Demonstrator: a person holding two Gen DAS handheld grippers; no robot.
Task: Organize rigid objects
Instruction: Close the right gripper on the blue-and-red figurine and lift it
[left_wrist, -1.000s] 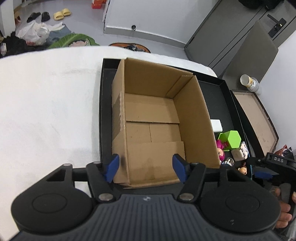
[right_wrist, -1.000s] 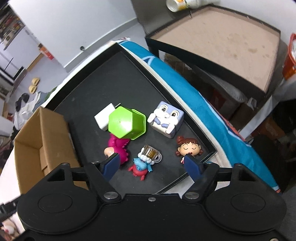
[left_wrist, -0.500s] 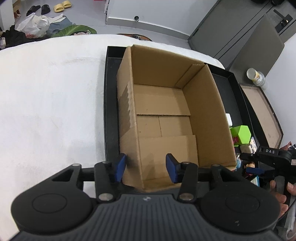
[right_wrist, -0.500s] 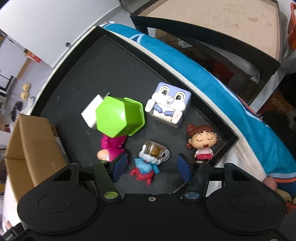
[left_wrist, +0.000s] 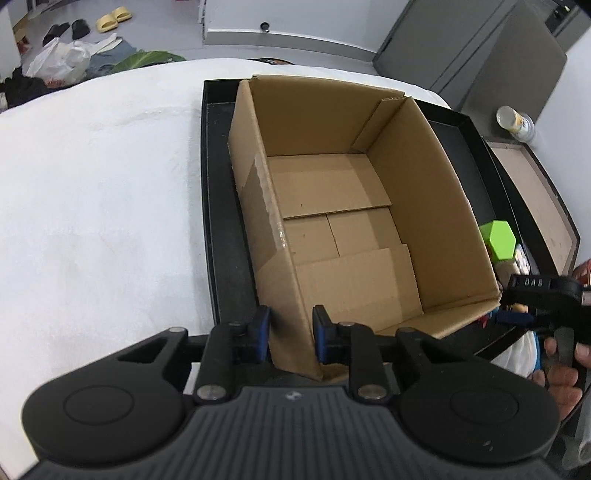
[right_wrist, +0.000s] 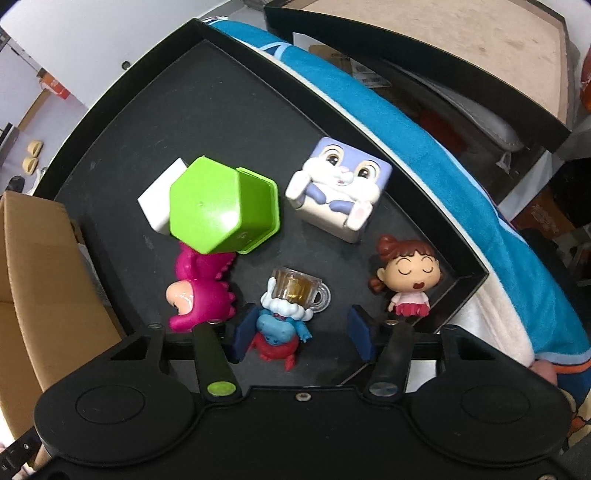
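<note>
An open, empty cardboard box (left_wrist: 343, 206) stands in a black tray (left_wrist: 221, 206). My left gripper (left_wrist: 290, 334) straddles the box's near left corner wall, jaws narrowed around it. Several toys lie in the tray's right end: a green hexagonal cup (right_wrist: 221, 206), a white block (right_wrist: 159, 199), a lilac bunny cube (right_wrist: 340, 184), a pink figure (right_wrist: 199, 291), a girl figure (right_wrist: 406, 277) and a blue-and-red figure with a beer mug (right_wrist: 284, 321). My right gripper (right_wrist: 304, 334) is open, low over the tray, with the mug figure between its fingers, touching the left pad (right_wrist: 245, 330).
The tray rests on a white cloth surface (left_wrist: 92, 221). A blue and white blanket (right_wrist: 424, 147) lies past the tray's right rim. A black-edged board (right_wrist: 461, 48) and a can (left_wrist: 515, 120) sit beyond. The cardboard box wall (right_wrist: 40, 277) is left of the toys.
My left gripper has moved to the box's near left corner and narrowed around its wall. My right gripper has lowered toward the toys and narrowed, now around the mug figure.
</note>
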